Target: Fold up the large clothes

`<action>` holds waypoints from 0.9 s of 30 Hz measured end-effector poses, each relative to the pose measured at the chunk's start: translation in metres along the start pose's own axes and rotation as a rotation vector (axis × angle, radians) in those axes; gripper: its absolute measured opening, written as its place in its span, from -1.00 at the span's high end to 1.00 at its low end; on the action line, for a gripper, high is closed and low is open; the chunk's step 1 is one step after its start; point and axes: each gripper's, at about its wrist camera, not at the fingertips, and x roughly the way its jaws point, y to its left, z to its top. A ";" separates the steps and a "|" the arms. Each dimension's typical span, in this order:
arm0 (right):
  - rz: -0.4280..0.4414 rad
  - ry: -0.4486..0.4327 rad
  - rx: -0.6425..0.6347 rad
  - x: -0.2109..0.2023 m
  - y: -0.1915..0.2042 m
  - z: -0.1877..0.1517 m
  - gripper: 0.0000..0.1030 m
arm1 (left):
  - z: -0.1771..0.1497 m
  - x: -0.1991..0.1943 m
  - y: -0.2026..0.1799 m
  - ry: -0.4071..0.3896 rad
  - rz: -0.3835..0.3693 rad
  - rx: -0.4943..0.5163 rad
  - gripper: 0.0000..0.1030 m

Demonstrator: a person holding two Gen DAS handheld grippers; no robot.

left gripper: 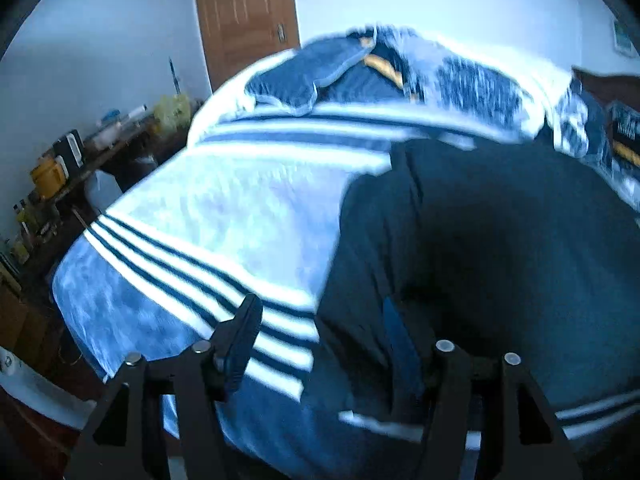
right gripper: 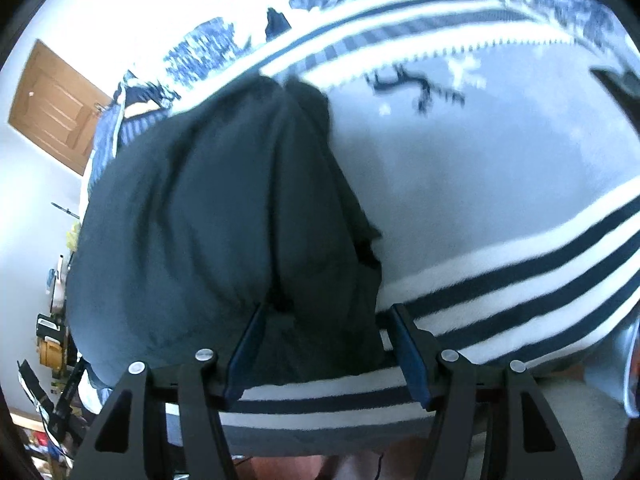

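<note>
A large dark garment [left gripper: 480,248] lies spread on a bed with a light blue blanket striped in white and navy [left gripper: 224,216]. In the left wrist view my left gripper [left gripper: 320,332] is open just above the garment's near left edge; its left finger [left gripper: 240,332] is over the blanket and its right finger is dark against the cloth. In the right wrist view the garment [right gripper: 216,216] lies bunched in lengthwise folds. My right gripper [right gripper: 324,340] is open, with the garment's near right edge between its blue pads [right gripper: 408,352].
A wooden door [left gripper: 246,16] stands behind the bed. A cluttered table [left gripper: 80,148] with bottles and boxes is at the left. Crumpled blue bedding [left gripper: 360,72] lies at the bed's far end. The bed's near edge [right gripper: 320,420] is just below the right gripper.
</note>
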 end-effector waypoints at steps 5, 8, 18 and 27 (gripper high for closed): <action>0.034 -0.045 -0.100 -0.013 0.016 0.018 -0.48 | 0.030 0.002 0.004 -0.071 0.024 0.014 -0.67; 0.022 -0.039 -0.150 -0.003 0.025 0.035 -0.48 | 0.047 0.025 0.003 -0.032 -0.014 0.036 -0.67; 0.034 -0.017 -0.177 0.043 0.028 0.063 0.22 | 0.044 0.077 -0.010 0.068 -0.055 0.020 -0.66; -0.013 -0.102 -0.200 0.010 0.040 0.069 0.24 | 0.067 0.039 -0.023 -0.030 -0.101 0.063 -0.66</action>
